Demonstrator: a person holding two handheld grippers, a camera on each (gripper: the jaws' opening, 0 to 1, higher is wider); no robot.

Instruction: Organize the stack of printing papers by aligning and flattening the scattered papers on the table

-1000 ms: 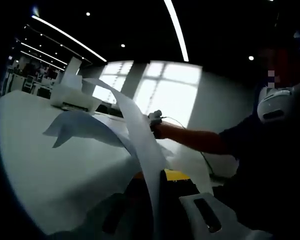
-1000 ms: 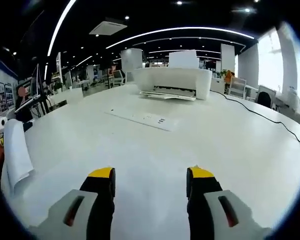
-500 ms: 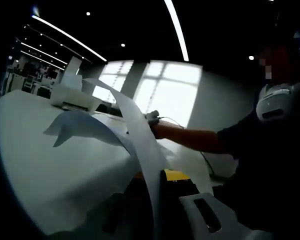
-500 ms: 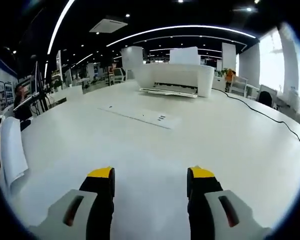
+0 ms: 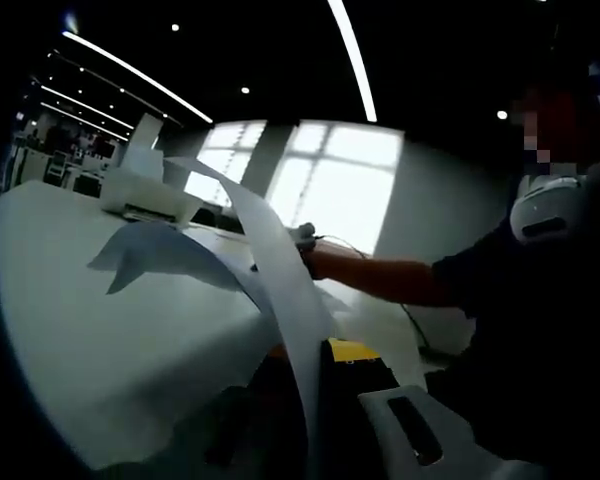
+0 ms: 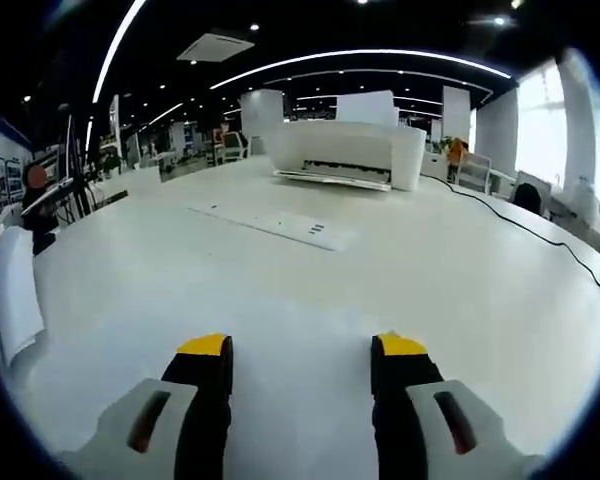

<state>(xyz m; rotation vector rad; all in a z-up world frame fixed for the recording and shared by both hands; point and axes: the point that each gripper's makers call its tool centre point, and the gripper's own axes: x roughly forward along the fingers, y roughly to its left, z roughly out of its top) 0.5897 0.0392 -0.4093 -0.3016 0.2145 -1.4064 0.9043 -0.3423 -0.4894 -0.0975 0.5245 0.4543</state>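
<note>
Left gripper (image 5: 315,375): jaws pinch a curling sheet of paper (image 5: 270,260), which arches up and away over the table (image 5: 70,300).
Right gripper (image 6: 298,365): jaws spread wide over bare tabletop, nothing between them.
Papers: more sheets (image 6: 15,300) at far left.
Printer (image 6: 348,152): far side of table.
Flat strip (image 6: 270,222): lying before the printer.

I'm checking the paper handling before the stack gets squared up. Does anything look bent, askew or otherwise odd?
Yes: the sheet of paper pinched in the left gripper stands on edge and curls over instead of lying flat on the table.
</note>
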